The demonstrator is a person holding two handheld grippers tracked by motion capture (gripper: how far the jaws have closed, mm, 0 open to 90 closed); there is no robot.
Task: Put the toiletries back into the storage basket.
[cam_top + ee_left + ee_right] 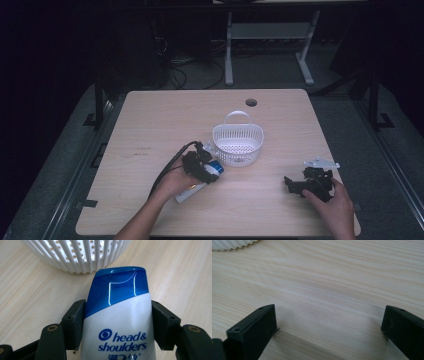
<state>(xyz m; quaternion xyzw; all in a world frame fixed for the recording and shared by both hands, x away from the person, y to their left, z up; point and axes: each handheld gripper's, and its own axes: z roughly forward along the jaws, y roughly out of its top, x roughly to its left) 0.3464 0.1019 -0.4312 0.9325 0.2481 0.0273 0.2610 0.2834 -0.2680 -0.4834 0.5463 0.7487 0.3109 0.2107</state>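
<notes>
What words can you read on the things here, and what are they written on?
"head & shoulders", in blue letters beside a blue swirl sign, on the white shampoo bottle held in the left tool.
A row of blue characters below that is cut off by the edge of the left gripper view, so it cannot be read.
The white basket and the table carry no writing.

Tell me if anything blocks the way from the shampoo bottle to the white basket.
Nothing visible does. The left gripper has its jaws at either side of the bottle, cap toward the basket. In the left gripper view, bare table alone lies between cap and basket. The bottle must clear the basket's wall. The right gripper sits well aside.
</notes>
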